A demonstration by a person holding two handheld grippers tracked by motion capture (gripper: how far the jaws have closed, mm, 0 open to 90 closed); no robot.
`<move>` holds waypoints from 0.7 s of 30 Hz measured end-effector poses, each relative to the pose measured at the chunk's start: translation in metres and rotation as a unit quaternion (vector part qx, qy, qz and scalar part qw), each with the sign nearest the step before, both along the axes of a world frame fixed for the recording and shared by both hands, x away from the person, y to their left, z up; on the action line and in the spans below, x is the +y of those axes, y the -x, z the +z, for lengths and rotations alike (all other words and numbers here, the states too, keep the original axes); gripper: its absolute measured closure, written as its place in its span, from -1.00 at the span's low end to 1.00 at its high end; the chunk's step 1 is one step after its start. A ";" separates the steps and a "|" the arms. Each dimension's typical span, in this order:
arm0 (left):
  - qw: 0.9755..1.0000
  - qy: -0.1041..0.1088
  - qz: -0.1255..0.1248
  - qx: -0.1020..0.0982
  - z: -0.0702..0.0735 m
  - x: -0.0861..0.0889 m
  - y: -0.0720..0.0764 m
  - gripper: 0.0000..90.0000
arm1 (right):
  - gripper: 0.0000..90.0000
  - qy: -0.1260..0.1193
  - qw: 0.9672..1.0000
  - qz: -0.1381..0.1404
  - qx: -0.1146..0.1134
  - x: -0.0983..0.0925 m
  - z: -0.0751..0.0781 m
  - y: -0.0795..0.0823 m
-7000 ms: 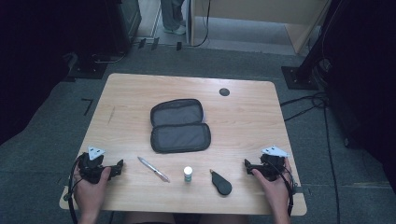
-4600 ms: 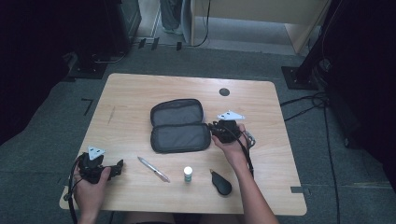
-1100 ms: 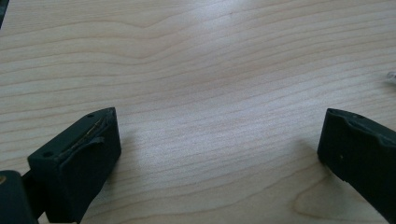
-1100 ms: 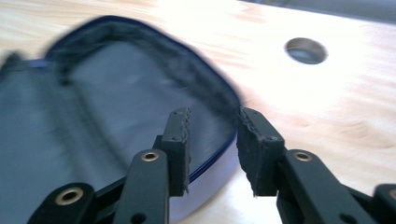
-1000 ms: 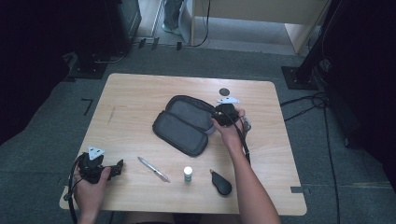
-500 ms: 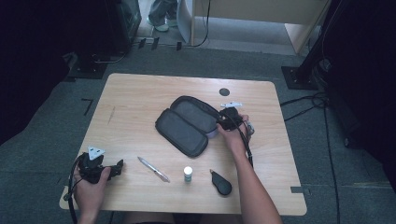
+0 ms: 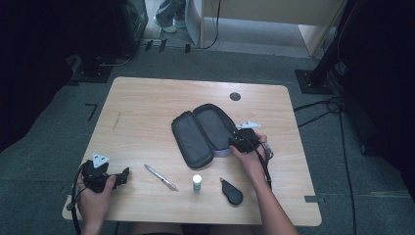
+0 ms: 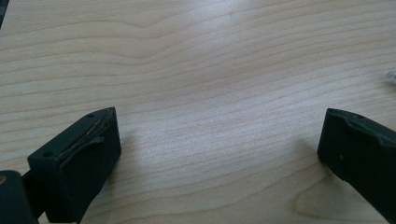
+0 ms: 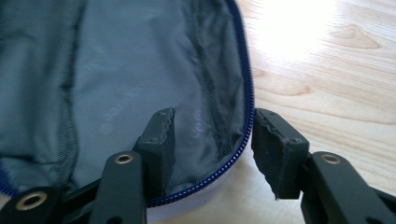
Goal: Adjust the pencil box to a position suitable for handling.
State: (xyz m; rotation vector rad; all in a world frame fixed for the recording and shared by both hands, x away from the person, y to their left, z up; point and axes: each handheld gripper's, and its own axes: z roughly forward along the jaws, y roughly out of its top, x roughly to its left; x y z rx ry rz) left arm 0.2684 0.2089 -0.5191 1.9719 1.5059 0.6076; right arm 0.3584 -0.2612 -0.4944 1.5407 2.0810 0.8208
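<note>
While the right gripper (image 7: pixel 238 142) straddles its blue-zippered rim, jaws just parted and not pinching, the oval, mesh-lined fabric case (image 7: pixel 201 132) lies open at frame centre, long axis running upper left to lower right; the left gripper (image 8: pixel 219 149) is spread over the wood-grain surface (image 7: pixel 142 107)

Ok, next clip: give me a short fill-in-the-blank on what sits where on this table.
1. The right gripper has the case's zipped ____ between its jaws.
2. The case lies ____, its lining showing.
3. On the table, the pen lies between the left gripper and the small ____.

Missing words: rim; open; bottle
</note>
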 end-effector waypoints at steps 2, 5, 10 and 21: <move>1.000 0.000 0.000 0.000 0.000 0.000 0.000 -1.00 | 0.07 -0.004 1.000 0.003 -0.010 -0.001 0.002 0.005; 1.000 0.000 0.000 0.000 0.000 0.000 0.000 -1.00 | 0.05 -0.018 0.999 0.004 -0.028 -0.006 0.006 0.011; 1.000 0.000 0.000 0.000 0.000 0.000 0.000 -1.00 | 0.05 -0.045 0.997 0.041 -0.051 -0.009 0.017 0.020; 1.000 -0.001 0.000 0.000 0.000 0.000 0.000 -1.00 | 0.10 -0.055 0.983 0.170 -0.045 0.003 0.012 0.034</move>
